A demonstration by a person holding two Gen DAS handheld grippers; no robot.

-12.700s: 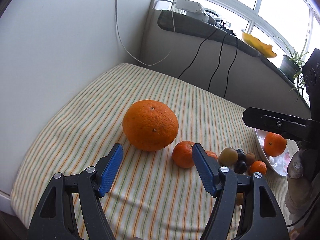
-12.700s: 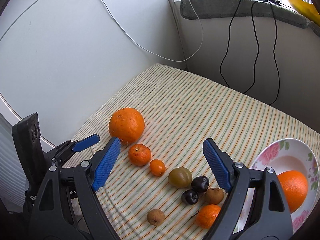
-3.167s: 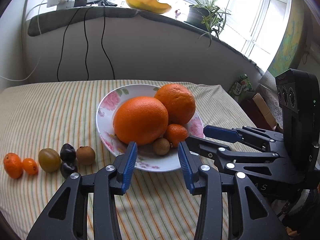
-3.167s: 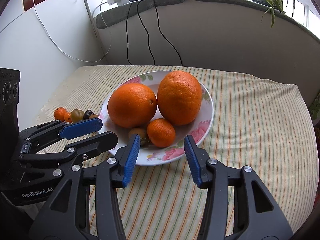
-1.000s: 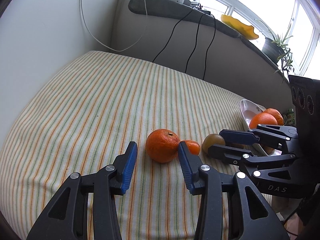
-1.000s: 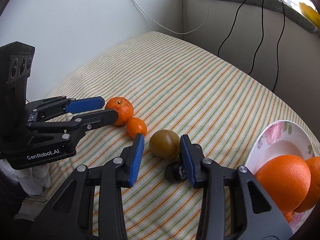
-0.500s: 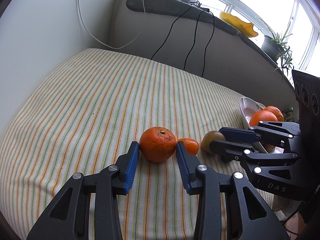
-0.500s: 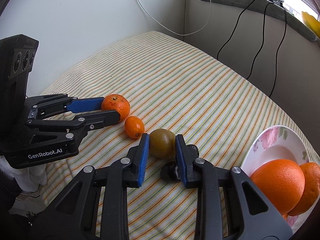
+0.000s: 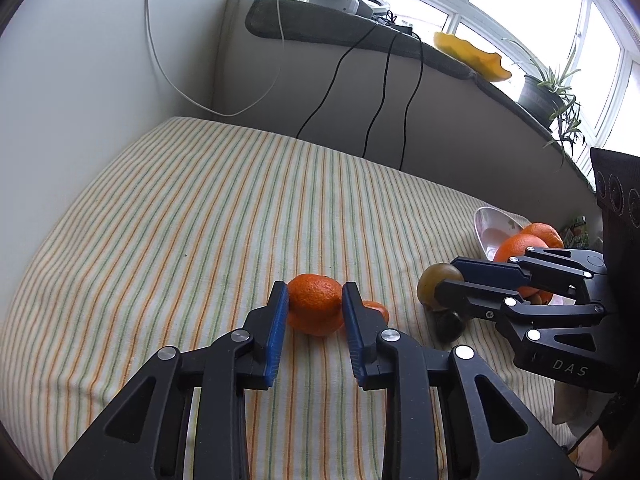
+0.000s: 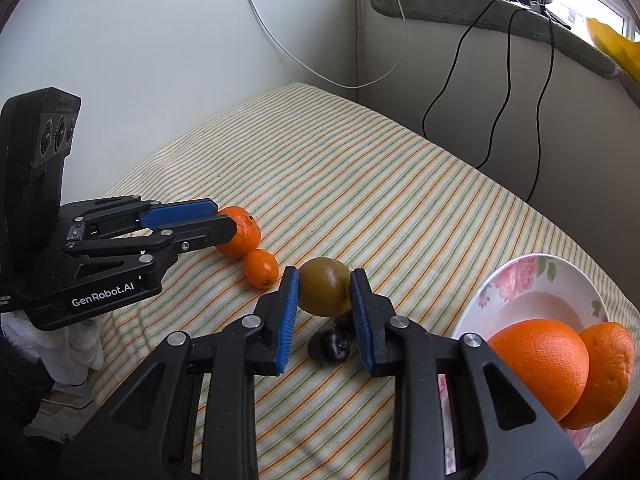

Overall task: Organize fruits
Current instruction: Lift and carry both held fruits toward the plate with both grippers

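Both grippers have just been closing on fruit lying on the striped cloth-covered table. The left gripper is now clamping the small dimpled orange mandarin between its blue pads, where a second ago they stood apart around it. The right gripper is likewise squeezing the round olive-brown fruit. Both fruits are still resting on the cloth, well short of the flowered white bowl. Judged ready for lifting across.
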